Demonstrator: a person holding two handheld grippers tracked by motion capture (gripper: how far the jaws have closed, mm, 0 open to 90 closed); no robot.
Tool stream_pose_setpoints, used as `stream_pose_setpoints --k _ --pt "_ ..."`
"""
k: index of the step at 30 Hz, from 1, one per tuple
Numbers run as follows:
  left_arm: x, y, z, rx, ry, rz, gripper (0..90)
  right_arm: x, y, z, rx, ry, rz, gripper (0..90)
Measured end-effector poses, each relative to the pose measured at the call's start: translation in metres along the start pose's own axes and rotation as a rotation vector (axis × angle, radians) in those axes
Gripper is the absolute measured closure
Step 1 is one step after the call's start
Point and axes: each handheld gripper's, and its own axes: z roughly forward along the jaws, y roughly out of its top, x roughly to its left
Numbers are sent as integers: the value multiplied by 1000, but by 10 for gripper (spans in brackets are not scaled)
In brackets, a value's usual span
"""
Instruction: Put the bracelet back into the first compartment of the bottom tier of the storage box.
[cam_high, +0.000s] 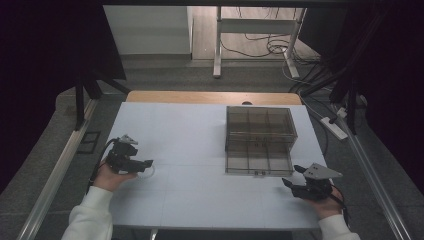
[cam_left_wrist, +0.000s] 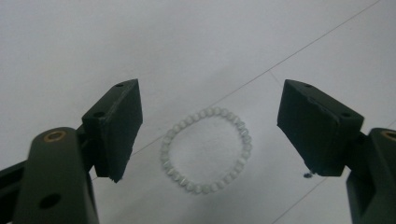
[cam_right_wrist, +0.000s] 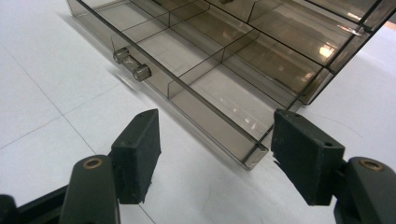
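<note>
A bracelet of small pale beads (cam_left_wrist: 205, 150) lies flat on the white table, a faint ring (cam_high: 149, 171) in the high view. My left gripper (cam_left_wrist: 210, 128) hovers right over it, jaws wide apart, the bracelet between them and untouched; it sits at the table's left (cam_high: 147, 164). A smoky clear organizer box (cam_high: 260, 131) stands at the right middle with its lower drawer (cam_right_wrist: 196, 60) pulled out, divided into empty compartments. My right gripper (cam_right_wrist: 215, 154) is open just in front of the drawer's near corner, at the table's right front (cam_high: 291, 176).
The drawer's small clear handle (cam_right_wrist: 131, 64) points toward the table's front. The white table (cam_high: 190, 195) has a wooden strip along its far edge. Beyond it are a white desk frame and cables on the floor.
</note>
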Motion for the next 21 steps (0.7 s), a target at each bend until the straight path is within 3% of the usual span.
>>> stream_pose_setpoints --k 21 --pt "11 -7 13 101 48 -23 176 0 0 0 5 -3 -2 329"
